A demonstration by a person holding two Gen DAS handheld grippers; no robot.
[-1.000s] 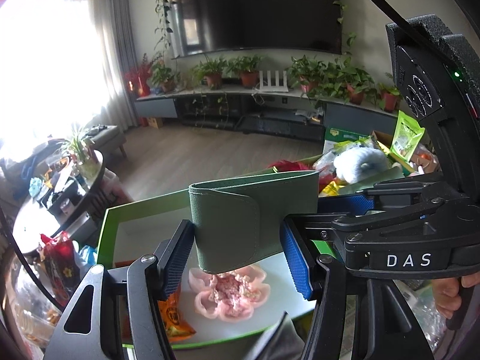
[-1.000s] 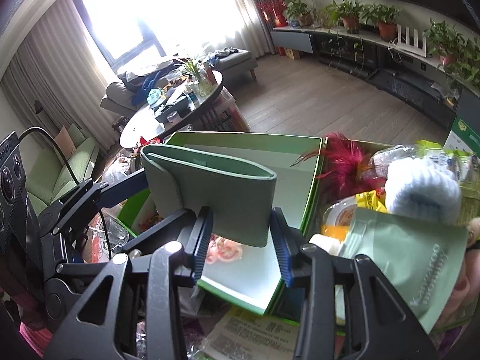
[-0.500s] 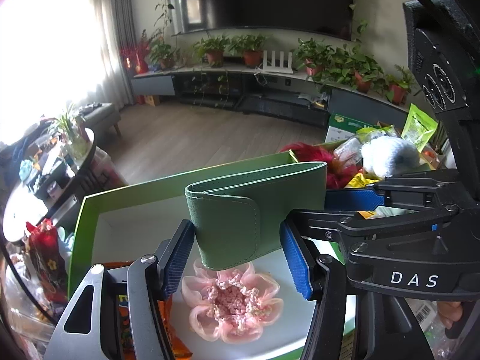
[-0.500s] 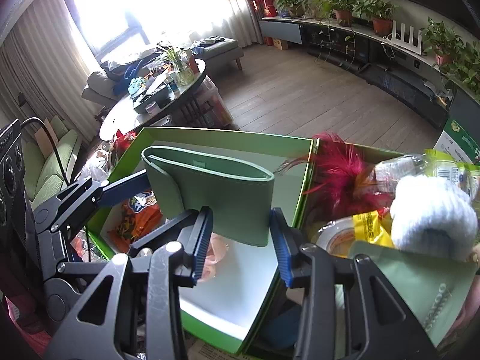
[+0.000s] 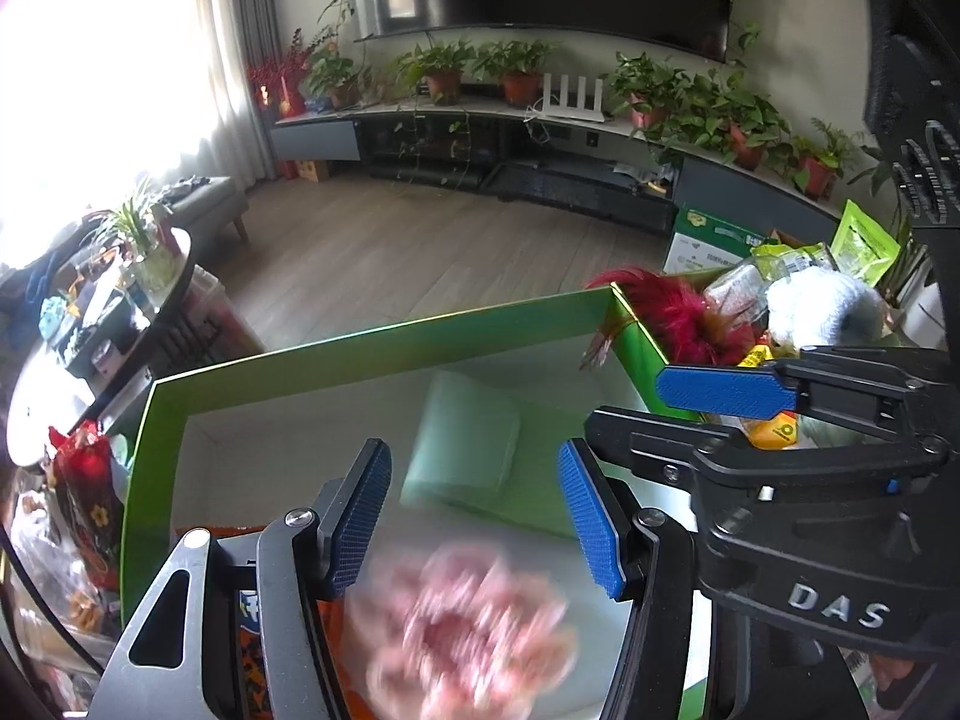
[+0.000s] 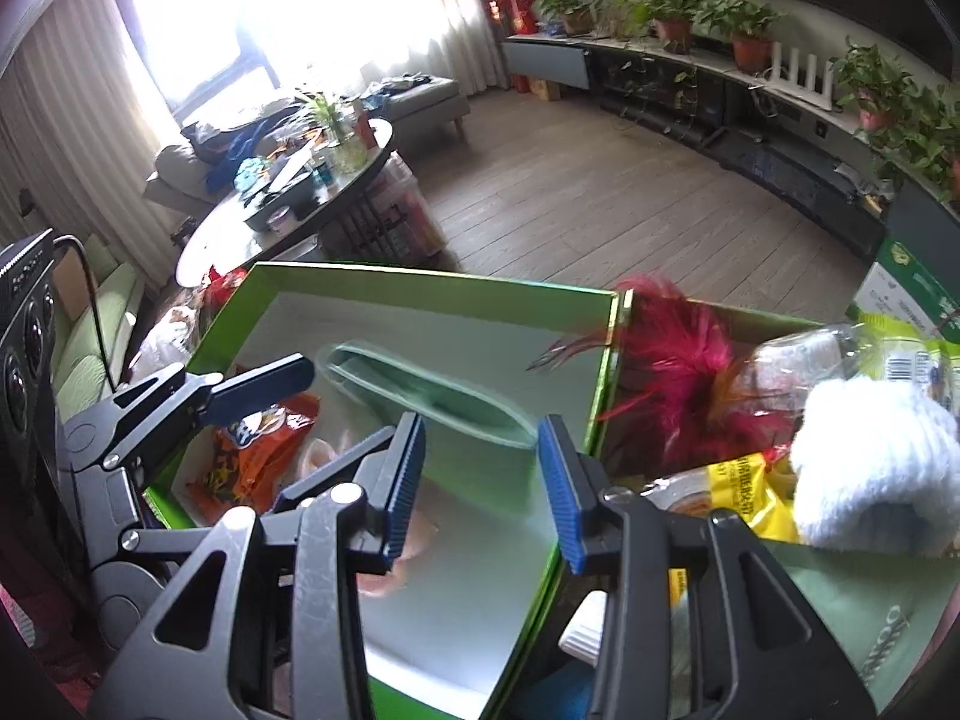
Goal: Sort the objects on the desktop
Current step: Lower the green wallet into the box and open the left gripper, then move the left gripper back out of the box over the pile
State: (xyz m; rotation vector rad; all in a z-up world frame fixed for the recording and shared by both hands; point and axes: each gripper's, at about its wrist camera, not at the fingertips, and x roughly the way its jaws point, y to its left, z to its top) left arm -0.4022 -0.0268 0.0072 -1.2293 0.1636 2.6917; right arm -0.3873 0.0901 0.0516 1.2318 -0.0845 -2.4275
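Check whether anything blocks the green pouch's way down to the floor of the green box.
Nothing visible does. The blurred green leather pouch is out of both grippers' jaws, over the bare white floor of the green cardboard box. The pink knitted flower and orange snack bag lie nearer the cameras, beside that spot.

Daylight floods in from the window (image 6: 288, 6), blown out to white glare. Fisheye bending curves the edges. The pink flower (image 5: 468, 630) and green pouch (image 5: 468, 450) are motion-blurred.
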